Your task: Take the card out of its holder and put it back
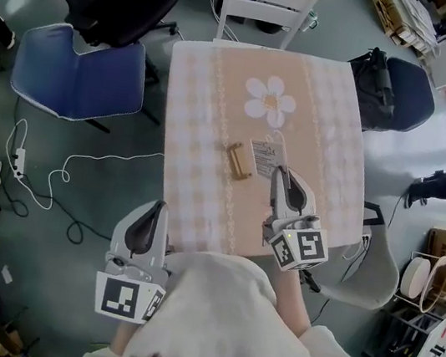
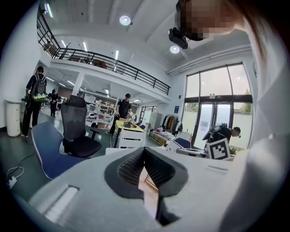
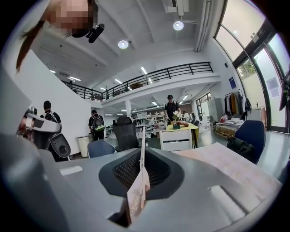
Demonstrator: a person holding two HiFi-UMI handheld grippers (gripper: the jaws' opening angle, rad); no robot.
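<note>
- We see the card out of its holder, gripped in the right gripper; in the right gripper view it stands edge-on between the two pads, which press on it from both sides
- From the head view the card is over the table, just to the right of the small wooden holder and apart from it; the holder lies on the checked cloth a little nearer us than the printed flower
- The left gripper is clenched on nothing: in its own view the pads meet at the tips with no object between them, and it hangs off the table's near left edge, well away from the holder
- We judge the first half done, since the card is free of the holder; putting it back is what is left, and that will call for lining the card's edge up with the slot
- We cannot make out the holder's slot, nor the print on the card, which is too small to read
- We cannot tell whether the card's lower edge touches the cloth
- The right gripper view does not show the holder at all; the gripper's own body blocks the table just ahead
</note>
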